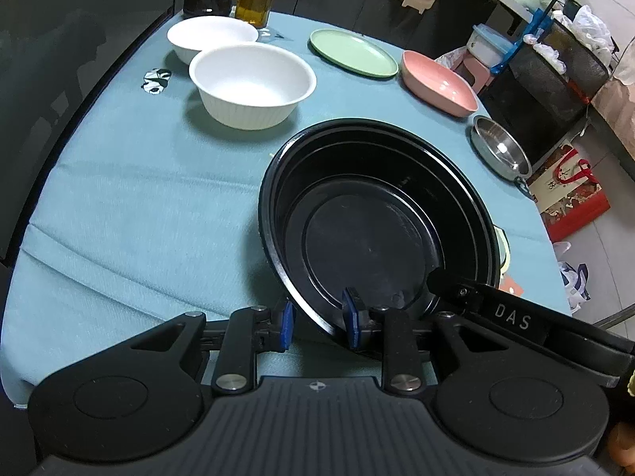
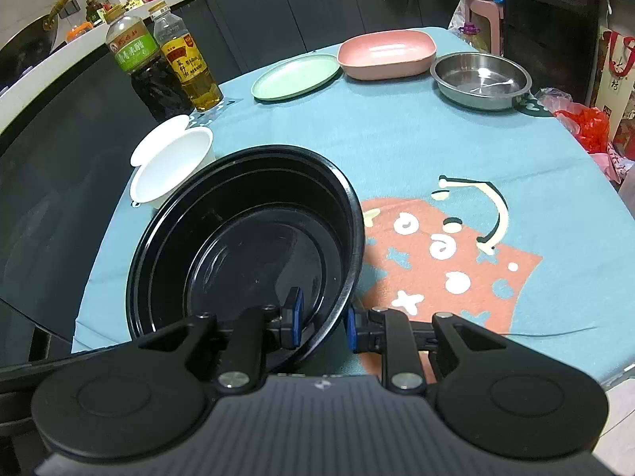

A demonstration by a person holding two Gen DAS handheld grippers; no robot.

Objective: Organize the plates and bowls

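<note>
A black bowl (image 1: 373,214), with another black bowl nested in it, sits on the blue tablecloth (image 1: 139,206). My left gripper (image 1: 319,319) straddles its near rim, one pad inside and one outside, jaws apart. My right gripper (image 2: 323,317) straddles the rim of the same black bowl (image 2: 254,238) from the other side, jaws apart; its arm shows in the left wrist view (image 1: 516,317). Two white bowls (image 1: 252,83) stand at the far left. A green plate (image 1: 353,51), a pink dish (image 1: 436,83) and a steel bowl (image 1: 500,146) line the far edge.
Two bottles (image 2: 166,59), dark sauce and yellow oil, stand at the table's far left corner by the white bowls (image 2: 170,162). Dark cabinets lie behind. Bags and a stool crowd the floor at the right. The cloth's cartoon print (image 2: 448,250) lies right of the black bowl.
</note>
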